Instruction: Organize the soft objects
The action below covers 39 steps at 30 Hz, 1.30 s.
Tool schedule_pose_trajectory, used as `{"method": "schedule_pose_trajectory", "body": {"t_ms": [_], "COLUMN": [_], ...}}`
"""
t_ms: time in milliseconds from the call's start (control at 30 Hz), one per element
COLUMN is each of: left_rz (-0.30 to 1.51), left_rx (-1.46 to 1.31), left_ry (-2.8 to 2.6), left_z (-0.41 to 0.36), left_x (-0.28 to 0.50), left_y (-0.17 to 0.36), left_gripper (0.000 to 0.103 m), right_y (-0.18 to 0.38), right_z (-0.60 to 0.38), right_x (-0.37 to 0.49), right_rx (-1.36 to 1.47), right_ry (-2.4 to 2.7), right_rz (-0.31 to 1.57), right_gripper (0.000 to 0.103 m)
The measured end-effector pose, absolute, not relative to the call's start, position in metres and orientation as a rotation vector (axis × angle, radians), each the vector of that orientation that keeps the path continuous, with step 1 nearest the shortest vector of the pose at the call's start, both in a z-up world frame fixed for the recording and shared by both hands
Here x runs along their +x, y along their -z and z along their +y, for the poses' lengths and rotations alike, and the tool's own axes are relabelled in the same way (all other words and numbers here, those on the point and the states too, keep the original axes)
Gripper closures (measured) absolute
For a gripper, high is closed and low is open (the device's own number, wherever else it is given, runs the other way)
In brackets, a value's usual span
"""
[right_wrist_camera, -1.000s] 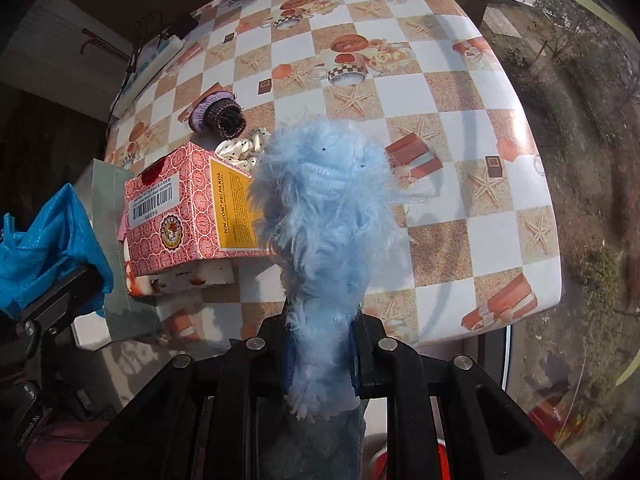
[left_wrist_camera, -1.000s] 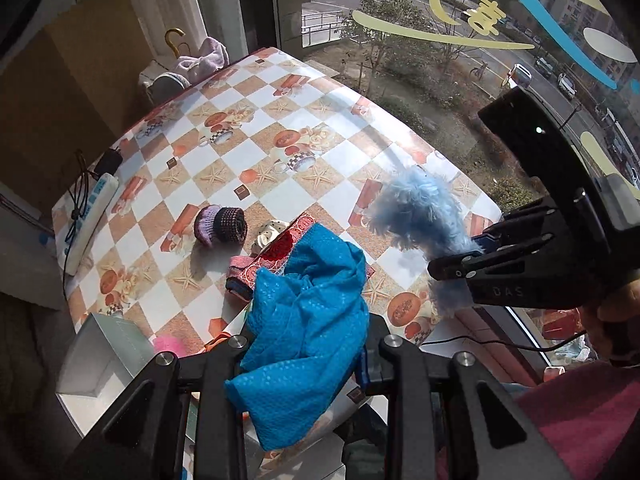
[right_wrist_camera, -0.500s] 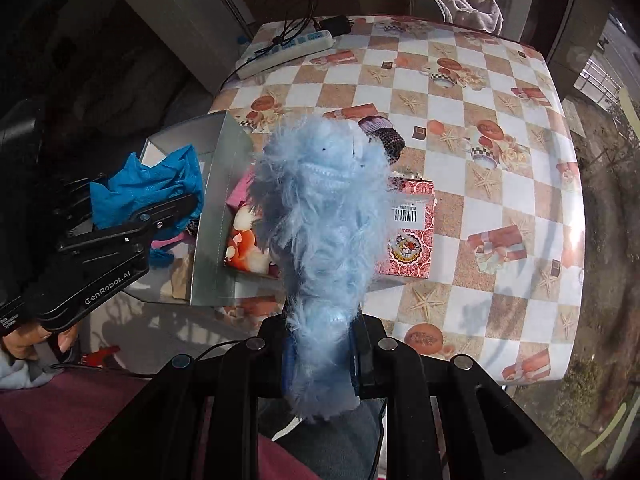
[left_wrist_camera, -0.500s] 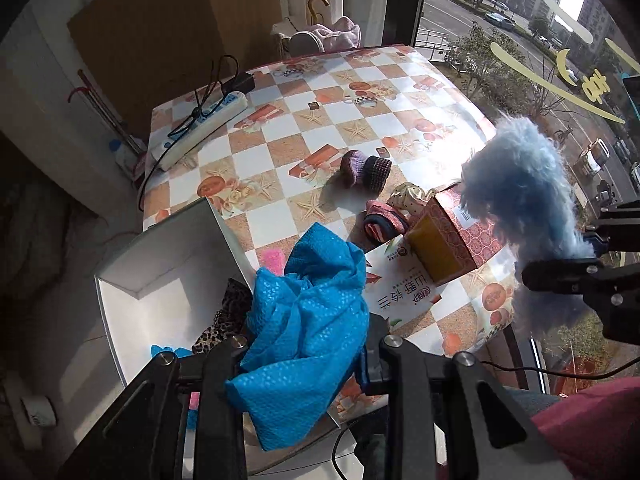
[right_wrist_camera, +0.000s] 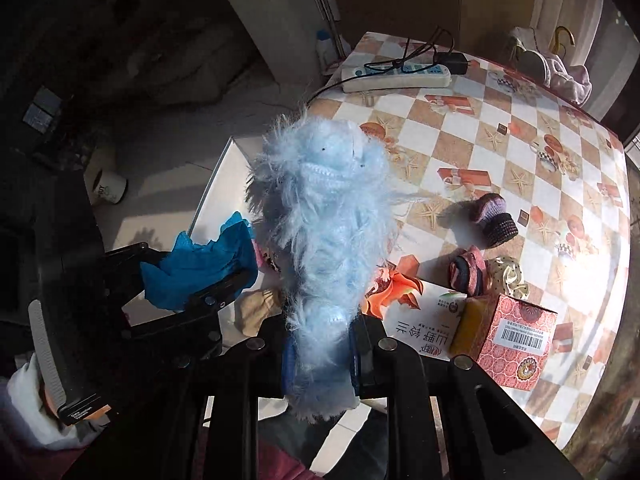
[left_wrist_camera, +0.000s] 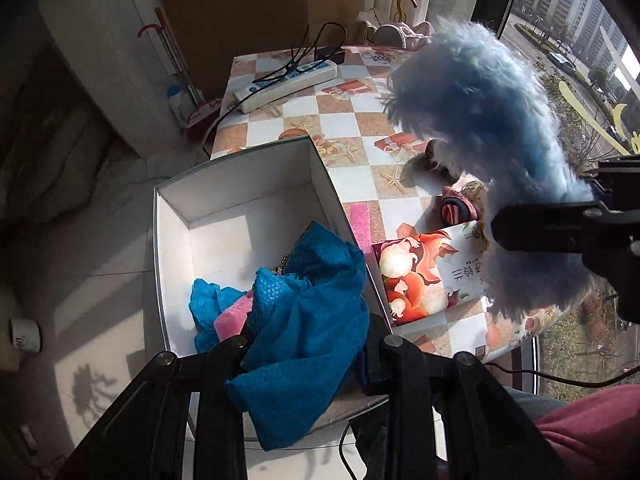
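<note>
A table point(left_wrist_camera: 344, 128) covered in a checked oilcloth printed with starfish and cups is standing by a large window that is looking out on a street and tower blocks. On the oilcloth a white power strip point(left_wrist_camera: 286, 86) is lying at the far edge, with knitted purple items point(right_wrist_camera: 494, 220), a red patterned carton point(right_wrist_camera: 506, 346) and a printed white packet point(left_wrist_camera: 434, 272) nearer. A white open box point(left_wrist_camera: 320, 176) is sitting against the table's near-left side, over a pale tiled floor; a mop is leaning on the wall behind.

The left gripper point(left_wrist_camera: 308, 354) is clenching a blue mesh cloth point(left_wrist_camera: 304, 320), which is hanging over the box, above another blue piece and a pink one inside. The right gripper point(right_wrist_camera: 320, 354) is clamping a fluffy light-blue plush point(right_wrist_camera: 324, 236), which is standing up between its fingers over the box's table-side edge.

A second ago both grippers were hovering over the tabletop with the box barely in view; since then they have been swinging toward the box, each carrying its load unchanged.
</note>
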<state>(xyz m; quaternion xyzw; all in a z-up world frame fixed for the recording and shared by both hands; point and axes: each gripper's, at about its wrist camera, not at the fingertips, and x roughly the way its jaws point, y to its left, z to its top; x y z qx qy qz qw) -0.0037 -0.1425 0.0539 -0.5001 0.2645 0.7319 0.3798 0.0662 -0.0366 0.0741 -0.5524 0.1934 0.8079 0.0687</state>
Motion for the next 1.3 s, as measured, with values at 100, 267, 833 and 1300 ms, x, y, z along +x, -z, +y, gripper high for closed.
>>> {"method": "schedule_pose_trajectory", "body": {"t_ms": [100, 267, 833, 1300], "left_rz": [0.655, 0.646, 0.642, 0.633], "left_rx": [-1.295, -1.310, -1.320, -1.336], "left_ry": [-1.879, -1.879, -1.869, -1.877], "left_z": [-0.147, -0.148, -0.146, -0.148], "left_x": [-0.007, -0.008, -0.008, -0.010], "left_y": [-0.052, -0.049, -0.046, -0.044], "left_gripper": [0.070, 0.070, 0.070, 0.070], "right_y": [-0.065, -0.051, -0.044, -0.040], "right_z": [-0.046, -0.054, -0.049, -0.051], "right_x": [0.064, 0.064, 0.062, 0.060], "right_rx": [-1.716, -1.797, -1.829, -1.853], "right_ry": [-2.417, -2.385, -2.349, -2.351], "right_rz": [0.546, 0.559, 0.595, 0.588], "right_gripper": [0.081, 0.081, 0.081, 0.081]}}
